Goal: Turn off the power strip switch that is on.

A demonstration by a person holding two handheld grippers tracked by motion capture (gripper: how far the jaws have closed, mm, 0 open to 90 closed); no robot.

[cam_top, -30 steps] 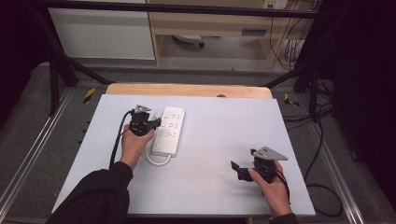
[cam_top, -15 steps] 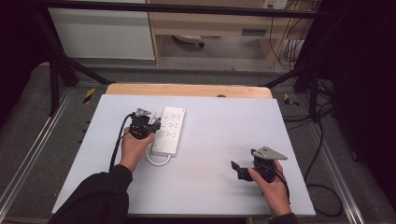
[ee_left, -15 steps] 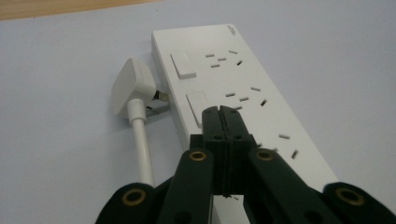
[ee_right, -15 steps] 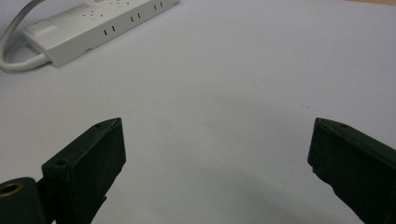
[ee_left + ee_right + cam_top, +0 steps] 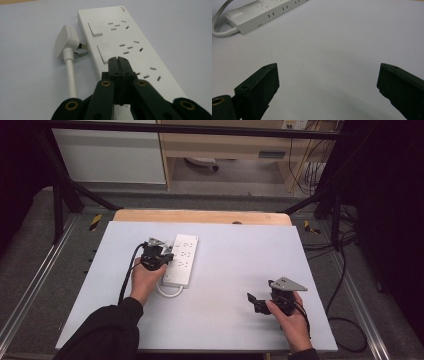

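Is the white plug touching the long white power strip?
Apart. In the left gripper view, the white plug lies beside the long white power strip, its metal pins pointing at the side with a thin gap showing.

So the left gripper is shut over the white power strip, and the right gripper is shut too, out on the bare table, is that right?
Not quite. The left gripper is shut over the white power strip, but the right gripper is open: the right gripper view shows its jaws spread wide above the bare table.
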